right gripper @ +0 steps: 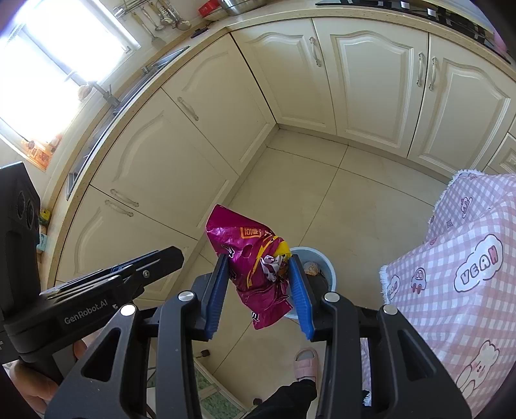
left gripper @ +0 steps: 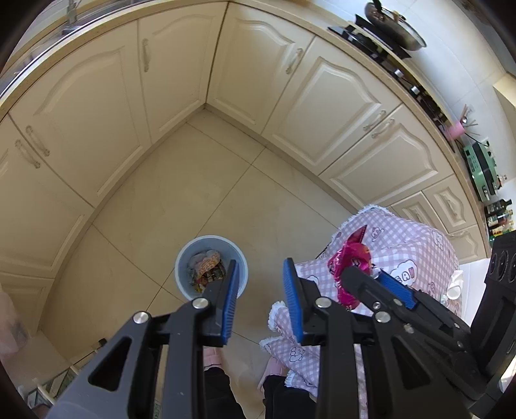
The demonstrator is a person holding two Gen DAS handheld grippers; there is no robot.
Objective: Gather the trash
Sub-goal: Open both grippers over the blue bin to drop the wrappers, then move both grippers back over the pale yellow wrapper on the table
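Cream kitchen cabinets wrap around a corner above a pale tiled floor. A worktop along the top edge carries a black hob with a lidded pan. At the right stands a piece of furniture draped in a pink checked cloth with cartoon prints.

On the floor sits a small light-blue bin, already holding crumpled wrappers. In the right wrist view the bin shows only partly, behind the gripper and what it carries.

The right gripper is clenched on a magenta snack bag, its 2 blue-padded fingers pressing the crumpled foil from both sides, with the bag's top sticking up above them and its bottom hanging below. The bag seems to hang roughly above the bin, though the fisheye angle makes that hard to judge. In the left wrist view the same bag shows in front of the cloth.

The left gripper is released, its 2 fingers spread with nothing between them, held over the floor near the bin.
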